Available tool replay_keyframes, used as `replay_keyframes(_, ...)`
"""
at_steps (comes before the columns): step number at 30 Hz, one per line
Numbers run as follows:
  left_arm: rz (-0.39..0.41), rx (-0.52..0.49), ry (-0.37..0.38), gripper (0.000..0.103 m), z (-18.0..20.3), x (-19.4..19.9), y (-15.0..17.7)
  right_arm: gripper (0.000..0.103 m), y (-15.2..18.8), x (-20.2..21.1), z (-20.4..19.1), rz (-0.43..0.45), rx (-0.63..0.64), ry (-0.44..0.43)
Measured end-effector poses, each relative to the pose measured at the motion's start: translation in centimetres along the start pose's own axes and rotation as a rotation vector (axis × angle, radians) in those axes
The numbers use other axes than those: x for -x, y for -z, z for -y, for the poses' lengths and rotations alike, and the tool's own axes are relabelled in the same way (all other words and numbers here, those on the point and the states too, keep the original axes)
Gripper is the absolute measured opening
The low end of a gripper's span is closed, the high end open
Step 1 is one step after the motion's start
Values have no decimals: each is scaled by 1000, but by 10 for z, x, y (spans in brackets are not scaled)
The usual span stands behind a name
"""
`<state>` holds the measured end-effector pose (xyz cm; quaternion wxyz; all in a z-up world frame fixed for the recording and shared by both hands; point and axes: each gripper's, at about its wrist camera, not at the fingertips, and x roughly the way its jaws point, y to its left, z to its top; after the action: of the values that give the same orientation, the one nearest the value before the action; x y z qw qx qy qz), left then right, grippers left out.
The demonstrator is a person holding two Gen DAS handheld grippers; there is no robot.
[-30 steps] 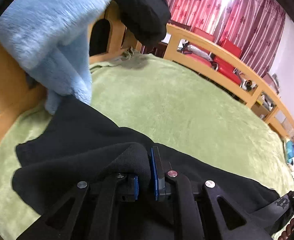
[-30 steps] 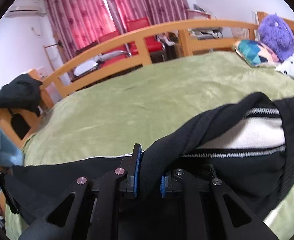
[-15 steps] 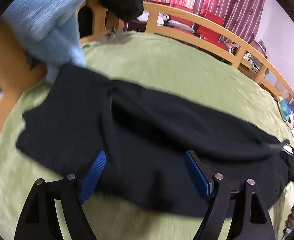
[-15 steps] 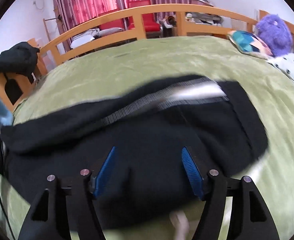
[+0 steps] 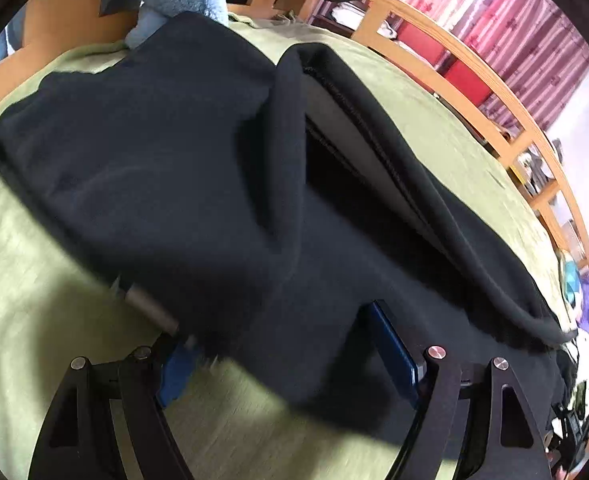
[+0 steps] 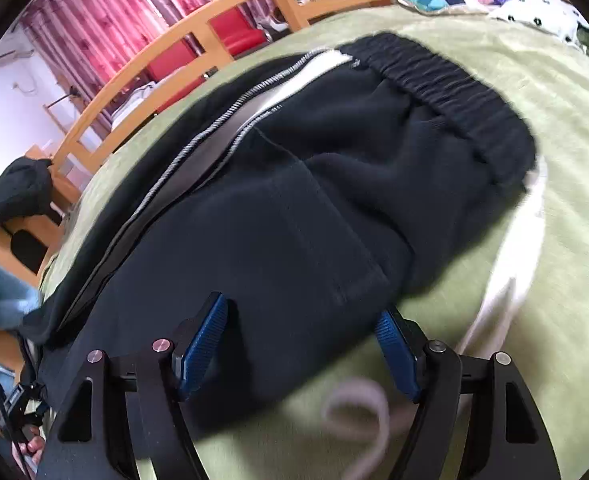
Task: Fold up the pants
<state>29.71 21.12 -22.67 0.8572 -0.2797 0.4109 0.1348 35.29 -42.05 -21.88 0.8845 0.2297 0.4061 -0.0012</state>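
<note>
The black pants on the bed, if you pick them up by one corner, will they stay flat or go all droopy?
Probably droopy: the black pants already lie in soft rolls and creases on the green blanket. The fuzzy, thick-looking cloth will likely grip well, not slip. The white drawstring trails loose, so it would likely dangle.

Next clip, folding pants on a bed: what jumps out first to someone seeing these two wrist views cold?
The black pants fill both views, spread across the green blanket, with the elastic waistband and a white side stripe showing in the right wrist view. Both the left gripper and the right gripper hang open just over the near edge of the fabric. Behind, a wooden bed rail curves in front of red curtains.
</note>
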Motion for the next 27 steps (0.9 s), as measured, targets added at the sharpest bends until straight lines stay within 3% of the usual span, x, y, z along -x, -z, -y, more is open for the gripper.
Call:
replay_keyframes(3,2,35,-24,77,5,-11,-13,85,-7,-13,-14,16,4,31)
replay_keyframes(5,14,63,-51,64,6,-16,-18,81,-11,-22,-21,38,-5,68)
replay_keyframes(7,14,80,-92,43,6,-17,-18,63,-17,-26,-22,57,-20,80)
replay_keyframes(8,15,73,-101,36,5,-14,-20,39,-18,-26,-21,62,-40,72)
replay_keyframes(9,11,57,-90,26,6,-12,-20,22,-18,-24,-17,69,-61,36)
replay_keyframes(10,8,46,-82,19,7,-9,-20,20,-19,-22,-14,70,-72,6)
replay_keyframes(14,28,4,-78,16,10,30,-9,15,-14,3,-18,96,-37,17)
replay_keyframes(16,32,-4,-67,16,9,46,0,14,-7,26,-13,98,-70,-21)
replay_keyframes(19,9,-21,-51,15,0,77,26,14,5,64,-3,98,-73,-10)
replay_keyframes(22,-22,-61,-24,15,-9,109,62,14,21,107,15,103,-42,7)
replay_keyframes(27,-82,-97,44,15,-2,166,142,14,68,196,77,103,-46,57)
